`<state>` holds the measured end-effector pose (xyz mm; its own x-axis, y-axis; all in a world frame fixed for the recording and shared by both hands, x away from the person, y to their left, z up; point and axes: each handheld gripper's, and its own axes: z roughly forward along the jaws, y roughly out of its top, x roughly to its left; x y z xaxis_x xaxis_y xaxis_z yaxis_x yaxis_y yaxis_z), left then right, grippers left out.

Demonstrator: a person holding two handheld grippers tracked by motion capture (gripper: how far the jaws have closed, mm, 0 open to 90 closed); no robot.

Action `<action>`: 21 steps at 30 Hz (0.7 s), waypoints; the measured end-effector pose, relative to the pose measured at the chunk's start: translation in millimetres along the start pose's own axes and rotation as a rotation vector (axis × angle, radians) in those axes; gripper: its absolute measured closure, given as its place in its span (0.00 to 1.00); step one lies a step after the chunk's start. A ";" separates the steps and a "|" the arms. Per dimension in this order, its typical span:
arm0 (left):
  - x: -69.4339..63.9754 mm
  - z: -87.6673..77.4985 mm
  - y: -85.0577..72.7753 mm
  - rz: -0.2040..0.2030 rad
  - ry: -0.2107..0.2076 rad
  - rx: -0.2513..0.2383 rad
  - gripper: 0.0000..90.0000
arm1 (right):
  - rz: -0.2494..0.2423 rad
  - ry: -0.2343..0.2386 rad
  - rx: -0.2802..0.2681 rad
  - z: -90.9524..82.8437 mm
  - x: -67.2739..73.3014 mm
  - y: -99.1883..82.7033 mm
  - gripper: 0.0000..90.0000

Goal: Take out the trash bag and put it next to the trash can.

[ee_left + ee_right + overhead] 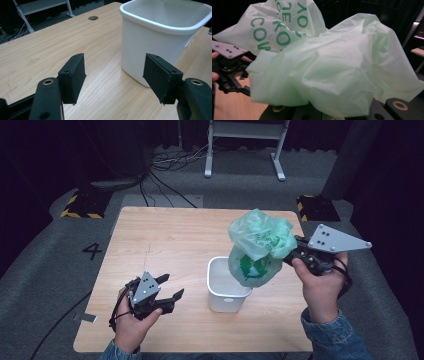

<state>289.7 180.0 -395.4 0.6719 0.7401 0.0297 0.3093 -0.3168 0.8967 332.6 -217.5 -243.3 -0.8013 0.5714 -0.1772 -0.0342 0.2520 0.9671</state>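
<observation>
Wooden table (pixel 165 240) is set on grey carpet | white plastic bin (pixel 226 286) stands right of centre | left gripper (pixel 167 287) is held beside it, jaws apart, empty | right gripper (pixel 295 251) is clamped on green plastic bag (pixel 260 250), held above the bin.
</observation>
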 end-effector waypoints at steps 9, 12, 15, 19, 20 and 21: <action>3.6 -5.3 -9.1 -0.003 0.013 -0.001 0.34 | 0.014 -0.112 0.045 -21.4 -31.6 -12.7 0.98; 6.7 -6.3 -12.9 -0.005 0.022 0.003 0.34 | 0.035 -0.132 0.070 -23.9 -42.5 -24.5 0.98; 11.1 -6.3 -17.9 -0.010 0.033 0.020 0.33 | 0.057 -0.144 0.107 -23.7 -51.9 -39.5 0.98; 14.8 -5.0 -24.0 -0.020 0.046 0.037 0.33 | 0.079 -0.146 0.150 -20.1 -58.4 -57.3 0.98; 15.8 -4.1 -26.1 -0.021 0.049 0.043 0.33 | 0.086 -0.143 0.160 -18.8 -59.2 -62.1 0.98; 16.1 -3.6 -27.3 -0.023 0.052 0.047 0.33 | 0.089 -0.143 0.171 -17.0 -60.0 -67.8 0.98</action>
<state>289.7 202.8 -417.9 0.6285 0.7771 0.0329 0.3563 -0.3253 0.8759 372.8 -282.1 -295.1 -0.7033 0.6992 -0.1285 0.1440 0.3171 0.9374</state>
